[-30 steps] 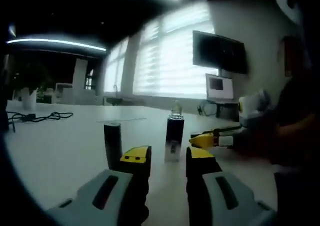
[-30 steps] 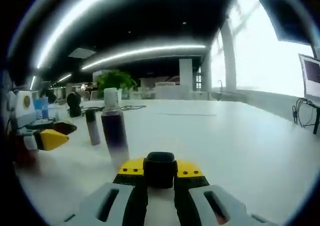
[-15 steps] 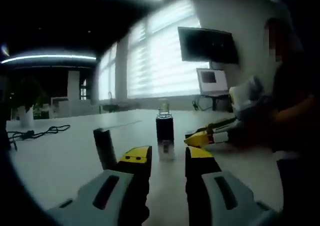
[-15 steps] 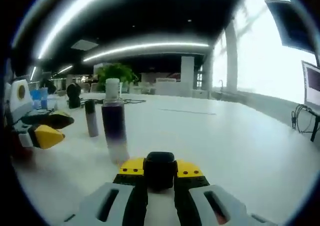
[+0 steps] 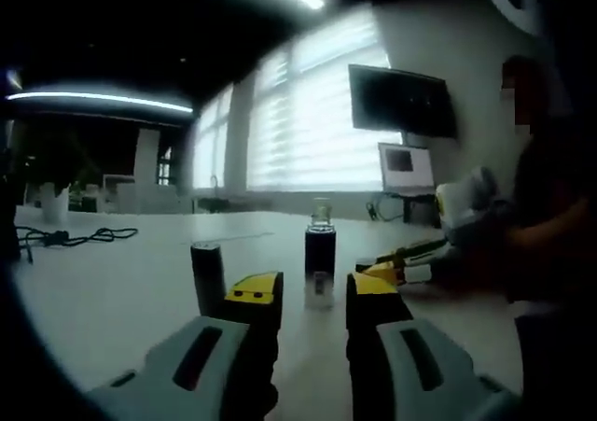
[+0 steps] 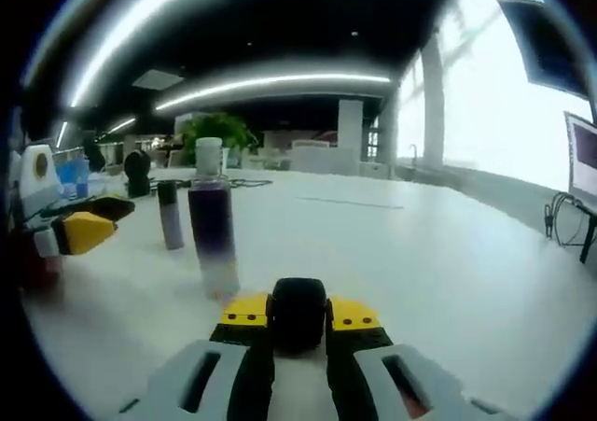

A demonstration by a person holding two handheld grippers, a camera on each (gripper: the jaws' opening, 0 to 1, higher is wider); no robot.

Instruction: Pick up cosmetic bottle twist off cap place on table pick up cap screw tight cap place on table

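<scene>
Nothing moved since before: right tool (image 6: 298,311) grips round black cap (image 6: 298,311); left tool (image 5: 313,290) open near uncapped dark cylindrical bottle (image 5: 320,260) on smooth white tabletop (image 5: 112,290).

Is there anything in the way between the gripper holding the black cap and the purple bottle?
Nothing visible is. The right gripper is shut on the black cap, and bare table lies between it and the purple bottle. The smaller dark tube stands farther back, off to the side.

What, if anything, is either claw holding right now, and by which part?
The right claw grips a black cap by its sides; the left claw holds nothing.
</scene>
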